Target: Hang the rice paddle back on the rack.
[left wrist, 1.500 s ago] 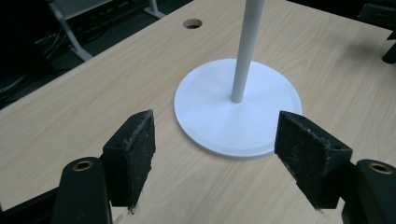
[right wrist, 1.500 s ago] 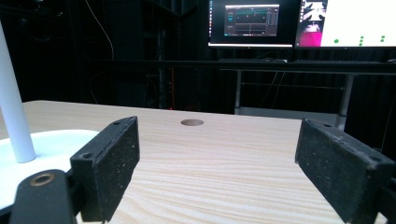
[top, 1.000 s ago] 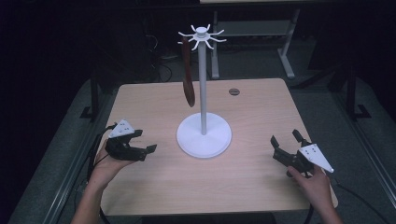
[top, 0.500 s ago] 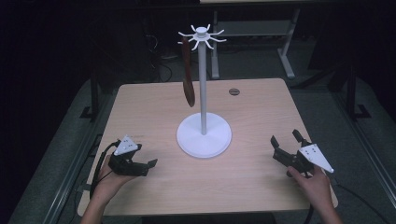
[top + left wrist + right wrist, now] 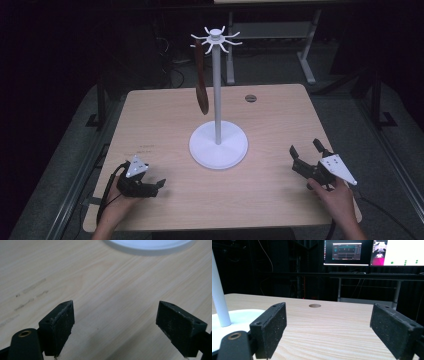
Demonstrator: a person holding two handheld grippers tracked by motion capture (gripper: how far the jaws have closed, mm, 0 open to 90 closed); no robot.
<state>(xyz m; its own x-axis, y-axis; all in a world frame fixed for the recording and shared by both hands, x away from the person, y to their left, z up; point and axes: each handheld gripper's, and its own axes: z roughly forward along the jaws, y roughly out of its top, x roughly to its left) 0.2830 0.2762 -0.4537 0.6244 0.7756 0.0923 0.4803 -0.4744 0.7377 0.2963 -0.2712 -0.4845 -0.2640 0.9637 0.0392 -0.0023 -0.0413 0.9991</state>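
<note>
One brown spatula [image 5: 201, 75] hangs vertically, blade down, from the white stand [image 5: 218, 145].

1. A light wooden table [image 5: 150, 115] stands in a dark room; a round hole [image 5: 250, 98] sits near its far edge.
2. Grey floor [image 5: 60, 165] surrounds it; a white-legged desk [image 5: 310, 50] stands beyond.
3. Lit monitors [image 5: 347, 252] glow behind a dark rail.

Your left gripper [image 5: 159, 186]: black body, grey three-cornered plate on top with small dark dots, black cable looping off behind. Your right gripper [image 5: 306, 149]: same build, same plate. Jaws are black blocks; the pads [image 5: 63, 326] look scuffed and speckled. Brass-ringed screw hole at each left jaw base. Forearms bare, no sleeves.
</note>
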